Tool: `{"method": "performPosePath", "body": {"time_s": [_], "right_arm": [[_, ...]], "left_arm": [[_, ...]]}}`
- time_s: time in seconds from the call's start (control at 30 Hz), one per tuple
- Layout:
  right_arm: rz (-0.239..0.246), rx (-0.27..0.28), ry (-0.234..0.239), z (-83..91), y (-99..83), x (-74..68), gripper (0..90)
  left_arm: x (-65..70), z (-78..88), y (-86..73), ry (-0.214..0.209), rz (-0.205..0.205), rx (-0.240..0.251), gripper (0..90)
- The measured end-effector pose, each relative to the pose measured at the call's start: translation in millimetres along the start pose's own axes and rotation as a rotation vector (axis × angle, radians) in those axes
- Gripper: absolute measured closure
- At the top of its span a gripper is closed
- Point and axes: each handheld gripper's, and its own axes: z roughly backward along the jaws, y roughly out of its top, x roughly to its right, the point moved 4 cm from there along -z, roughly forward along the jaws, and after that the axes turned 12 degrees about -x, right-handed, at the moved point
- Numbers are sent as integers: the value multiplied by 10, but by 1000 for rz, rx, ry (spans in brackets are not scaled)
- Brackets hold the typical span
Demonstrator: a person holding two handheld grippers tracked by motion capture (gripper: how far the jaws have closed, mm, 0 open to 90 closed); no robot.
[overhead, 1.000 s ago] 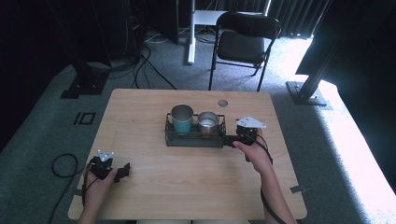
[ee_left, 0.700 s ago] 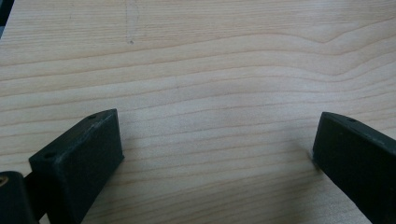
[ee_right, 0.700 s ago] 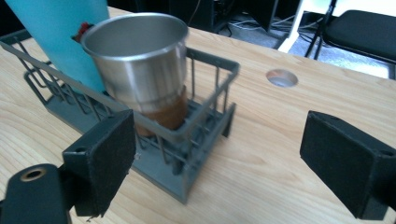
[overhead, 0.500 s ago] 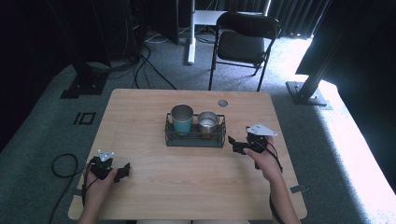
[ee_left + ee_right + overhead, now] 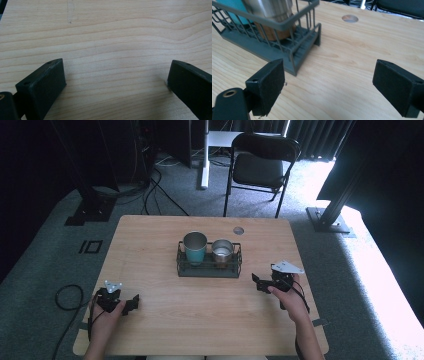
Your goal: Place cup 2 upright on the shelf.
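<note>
Wire rack (image 5: 209, 268) just left of hand-held gripper (image 5: 260, 282)

We look down from above onto the table (image 5: 210, 320); both gripper views skim its wood closely, the right one facing the wire rack (image 5: 294, 62).

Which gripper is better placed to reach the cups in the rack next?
Right, probably. The right gripper sits open just beside the rack; the left gripper lies open near the table's front corner.
</note>
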Motion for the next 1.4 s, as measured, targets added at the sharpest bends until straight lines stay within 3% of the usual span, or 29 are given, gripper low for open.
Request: {"method": "performPosePath", "body": {"time_s": [0.53,0.97,1.4], "right_arm": [[-56,-62,-40,46,-413,214,104],[-84,-109,-51,89,-668,270,104],[-97,-147,-95,161,-870,303,104]], "left_arm": [[0,0,0,1,0,-1,24],[0,0,0,1,0,-1,23],[0,0,0,0,0,-1,23]]}}
